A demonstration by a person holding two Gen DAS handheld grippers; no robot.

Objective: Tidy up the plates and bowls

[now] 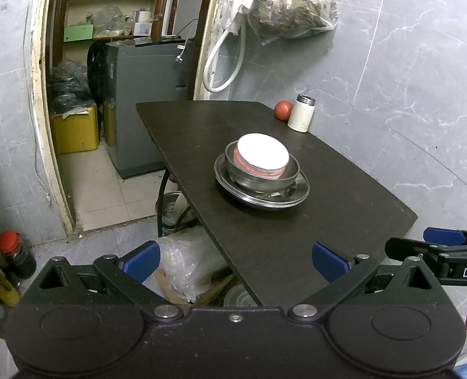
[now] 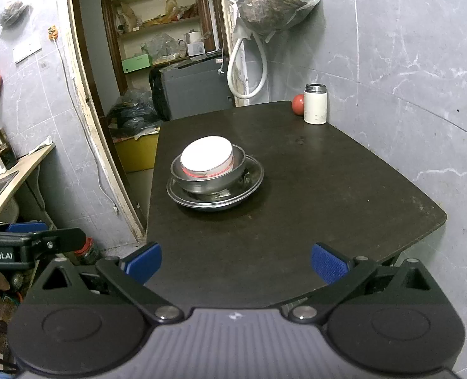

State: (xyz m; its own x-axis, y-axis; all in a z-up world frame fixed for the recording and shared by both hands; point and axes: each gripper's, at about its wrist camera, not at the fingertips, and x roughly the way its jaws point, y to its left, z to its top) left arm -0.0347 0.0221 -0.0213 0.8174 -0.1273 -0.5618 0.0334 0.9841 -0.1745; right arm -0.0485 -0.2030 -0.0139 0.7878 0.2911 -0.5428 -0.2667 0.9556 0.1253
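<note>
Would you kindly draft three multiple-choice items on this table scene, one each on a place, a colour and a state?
1. Where does the steel bowl sit?
A. on the steel plate
B. beside the white flask
C. on the floor

2. What colour is the round thing by the white flask?
A. green
B. red
C. yellow

3. How do the jaws of the two grippers stand?
A. both open, holding nothing
B. both shut on the plate
C. left shut on the bowl

Answers:
1 A, the bowl rests within the plate's rim near the middle of the dark table.
2 B, it shows red against the grey wall.
3 A, the left gripper and the right gripper each show a wide gap with only the table behind.
</note>
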